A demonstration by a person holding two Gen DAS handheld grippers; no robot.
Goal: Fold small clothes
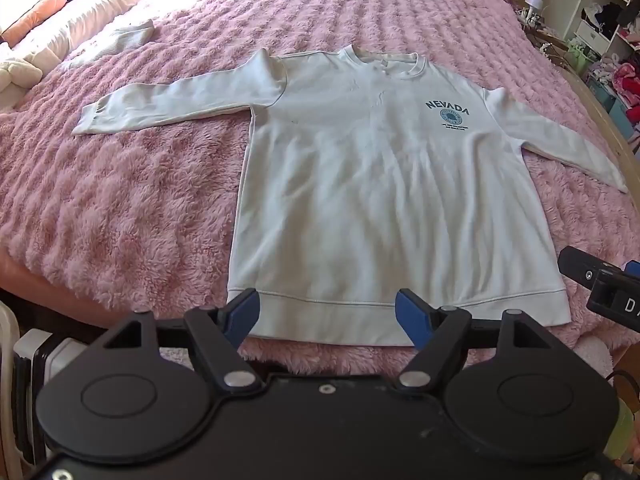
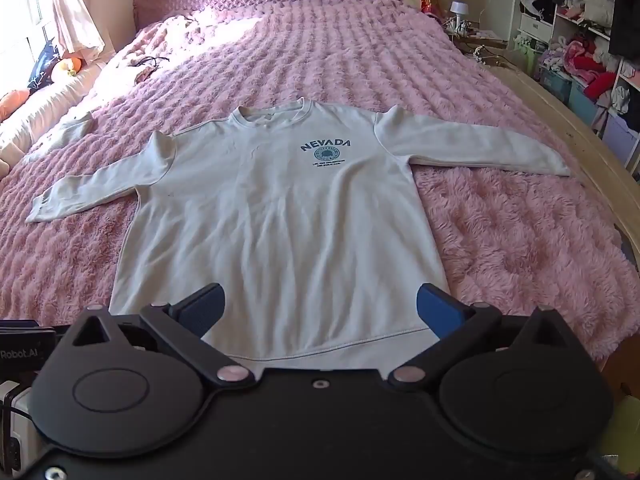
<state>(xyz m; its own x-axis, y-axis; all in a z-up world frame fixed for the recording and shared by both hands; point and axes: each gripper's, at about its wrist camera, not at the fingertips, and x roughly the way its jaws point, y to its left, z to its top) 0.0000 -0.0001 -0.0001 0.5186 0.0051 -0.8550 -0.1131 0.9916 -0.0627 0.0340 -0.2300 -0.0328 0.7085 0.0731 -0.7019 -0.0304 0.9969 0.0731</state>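
Observation:
A white long-sleeved sweatshirt (image 1: 360, 184) with a blue "NEVADA" print lies flat, front up, on a fluffy pink bedspread (image 1: 120, 208), both sleeves spread out sideways. My left gripper (image 1: 326, 314) hovers open over the hem near the shirt's lower left, nothing between its blue pads. In the right wrist view the same sweatshirt (image 2: 280, 220) fills the middle, and my right gripper (image 2: 320, 308) stands open above the hem band, also holding nothing. The right gripper's black body (image 1: 608, 284) shows at the right edge of the left wrist view.
A small white folded cloth (image 1: 128, 36) lies on the bedspread at the back left. Pillows and soft toys (image 2: 60, 68) line the left side by the window. Shelves full of clothes (image 2: 580, 60) and a wooden bed rim (image 2: 592, 148) stand on the right.

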